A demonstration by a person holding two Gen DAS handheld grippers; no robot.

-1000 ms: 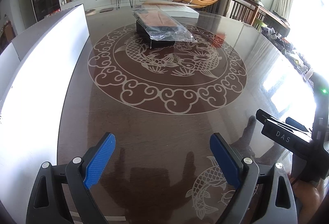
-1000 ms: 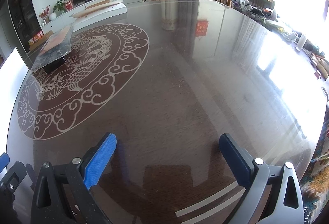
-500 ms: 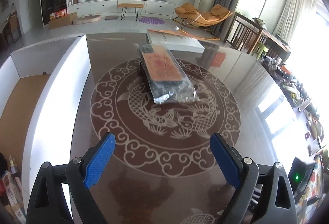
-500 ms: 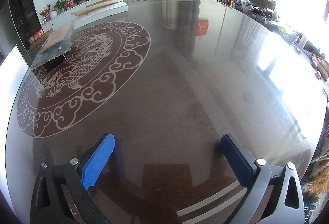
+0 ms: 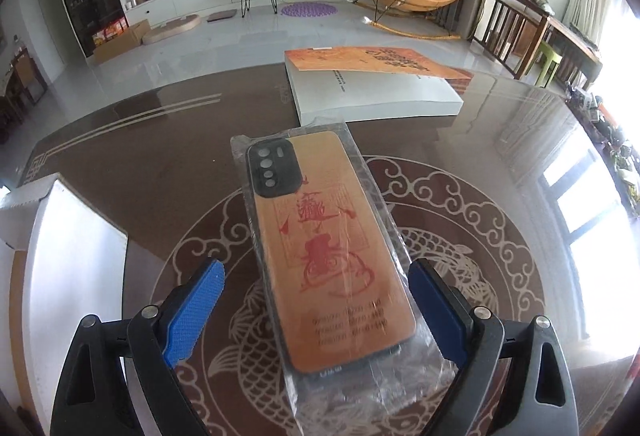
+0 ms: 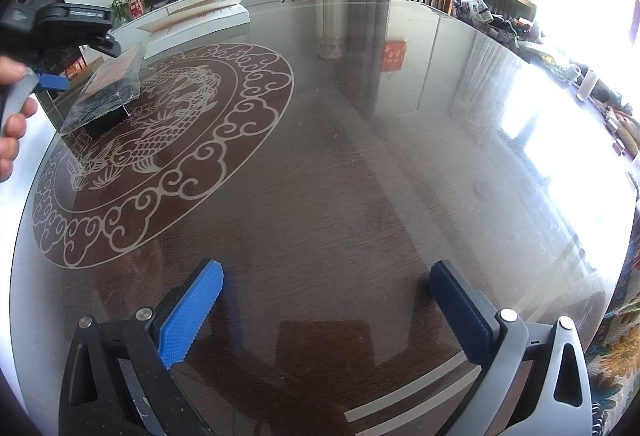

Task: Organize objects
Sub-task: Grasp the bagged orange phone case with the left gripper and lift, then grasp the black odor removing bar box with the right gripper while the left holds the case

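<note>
The phone case [image 5: 326, 244], sealed in clear plastic, lies on the desk [image 5: 160, 172] over its round dragon pattern, between the wide-open jaws of the left gripper [image 5: 316, 312], neither pad touching it. Just beyond lies a white box [image 5: 376, 92]. The right gripper [image 6: 326, 312] hovers well apart over bare desk, jaws open and empty.

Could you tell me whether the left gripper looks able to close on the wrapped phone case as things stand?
Probably yes: the left gripper is open, its blue pads flank the plastic-wrapped phone case, and nothing lies between them, though one pad sits near the wrap's edge.
</note>
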